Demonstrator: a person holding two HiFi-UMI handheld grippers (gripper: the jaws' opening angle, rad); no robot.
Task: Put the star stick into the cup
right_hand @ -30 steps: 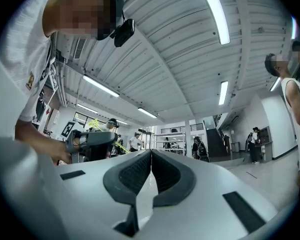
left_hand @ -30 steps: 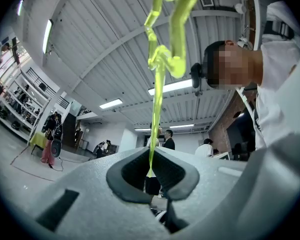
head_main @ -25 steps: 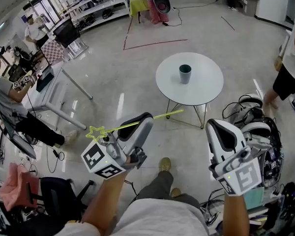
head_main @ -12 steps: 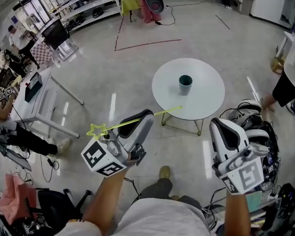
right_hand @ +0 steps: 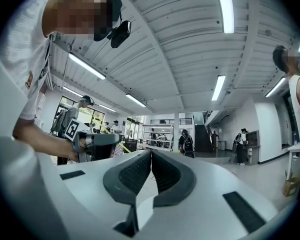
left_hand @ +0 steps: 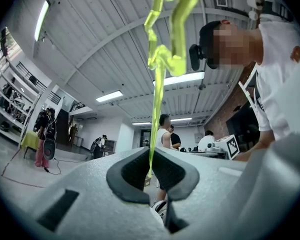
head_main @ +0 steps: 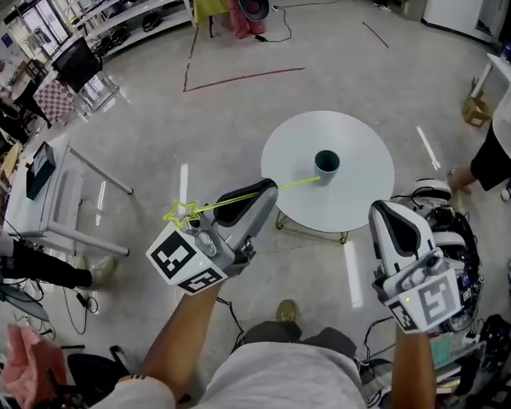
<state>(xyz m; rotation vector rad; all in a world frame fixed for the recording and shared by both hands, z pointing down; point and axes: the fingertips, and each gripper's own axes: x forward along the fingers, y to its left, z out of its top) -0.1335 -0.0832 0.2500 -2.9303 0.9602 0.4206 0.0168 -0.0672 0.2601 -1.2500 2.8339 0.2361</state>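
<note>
Yellow-green and see-through, the star stick (head_main: 294, 183) is pinched in the left gripper (head_main: 266, 192). In the left gripper view the two dark pads (left_hand: 132, 171) are pressed almost together, and the thin stick (left_hand: 157, 109) runs up between them to the star at the top. The left gripper (left_hand: 151, 166) holds it tight near the middle of the stick.

From the head view, the round white table (head_main: 358, 198) stands on the shiny floor in front of the person. A dark green cup (head_main: 327, 164) stands upright near the middle of the table, with its mouth open to the top. The left gripper is just off the table's left rim, on the person's side. The stick's thin end reaches in over the table and points at the cup. It looks very close to the cup's side, but I cannot tell if it touches. The star end sticks out the other way, away from the table, above the black and white marker cube (head_main: 186, 262).

The right gripper (head_main: 385, 218) is near the table's right rim, on the person's side, and points up past it. In the right gripper view its jaws (right_hand: 151, 171) are closed on each other with nothing between them.

Someone else's leg (head_main: 498, 143) shows past the table's far right side.
</note>
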